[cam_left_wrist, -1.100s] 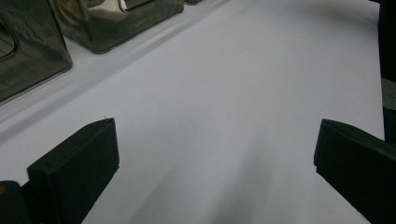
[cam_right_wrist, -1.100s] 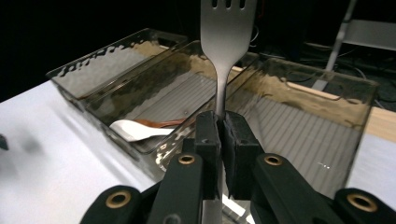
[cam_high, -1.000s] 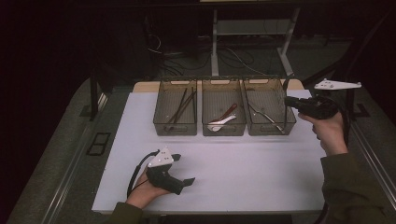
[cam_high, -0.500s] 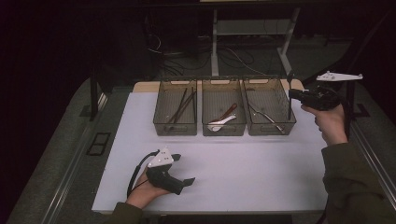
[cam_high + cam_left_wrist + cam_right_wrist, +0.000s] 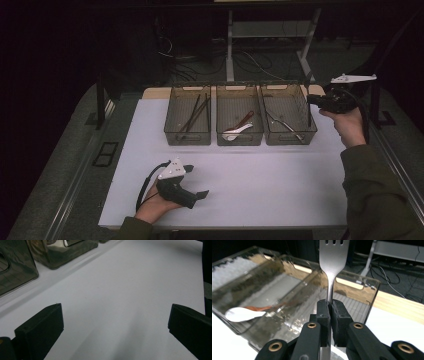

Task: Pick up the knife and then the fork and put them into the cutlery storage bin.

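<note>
My right gripper point(image 5: 314, 99) hangs by the far right corner of the right bin point(image 5: 290, 139), held in a hand above the table. In the right gripper view its jaws point(image 5: 330, 303) are shut on the neck of a metal fork point(image 5: 334, 257). The fork's tines point up and away over the bin's clear wall point(image 5: 362, 280). My left gripper point(image 5: 200, 194) rests in a hand on the white mat near the front. Its jaws point(image 5: 115, 312) stand wide open over bare mat with nothing between them.
Three clear bins stand in a row at the mat's back. The left bin point(image 5: 187, 135) holds dark chopsticks point(image 5: 195, 116), the middle bin point(image 5: 239, 140) a white spoon point(image 5: 236, 132), and the right one metal cutlery point(image 5: 285, 124). The white mat point(image 5: 260, 175) has a wooden edge behind it.
The right hand has carried the fork a little farther back along the right bin's side. The left hand and its gripper have not moved.
</note>
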Tool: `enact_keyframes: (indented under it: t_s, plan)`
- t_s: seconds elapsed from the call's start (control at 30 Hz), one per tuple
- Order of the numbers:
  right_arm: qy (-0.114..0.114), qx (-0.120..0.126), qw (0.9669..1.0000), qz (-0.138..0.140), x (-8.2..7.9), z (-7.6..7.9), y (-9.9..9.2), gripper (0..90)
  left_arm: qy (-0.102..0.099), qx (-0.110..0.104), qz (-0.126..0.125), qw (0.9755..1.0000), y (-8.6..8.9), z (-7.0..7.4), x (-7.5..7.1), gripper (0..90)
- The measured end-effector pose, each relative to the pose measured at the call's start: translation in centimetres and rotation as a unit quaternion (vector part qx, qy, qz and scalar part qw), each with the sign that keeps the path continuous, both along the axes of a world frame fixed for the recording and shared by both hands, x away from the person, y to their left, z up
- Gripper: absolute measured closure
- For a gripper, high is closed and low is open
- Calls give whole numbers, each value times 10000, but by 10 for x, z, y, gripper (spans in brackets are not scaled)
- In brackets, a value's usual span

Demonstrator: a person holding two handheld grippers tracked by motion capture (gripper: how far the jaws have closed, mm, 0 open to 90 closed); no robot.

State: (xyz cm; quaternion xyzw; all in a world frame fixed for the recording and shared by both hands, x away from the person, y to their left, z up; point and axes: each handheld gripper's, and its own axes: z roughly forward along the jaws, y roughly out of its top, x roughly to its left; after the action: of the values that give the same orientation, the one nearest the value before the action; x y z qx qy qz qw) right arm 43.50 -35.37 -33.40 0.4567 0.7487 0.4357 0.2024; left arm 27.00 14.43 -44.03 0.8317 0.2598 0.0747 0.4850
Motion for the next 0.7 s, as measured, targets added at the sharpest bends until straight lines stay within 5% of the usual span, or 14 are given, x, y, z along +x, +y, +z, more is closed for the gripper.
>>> enact_keyframes:
  t_s: [0.7]
  plan:
    - [634,-735,9952,158,22,-22,18,844,-10,-11,-13,10000,0,0,0,0]
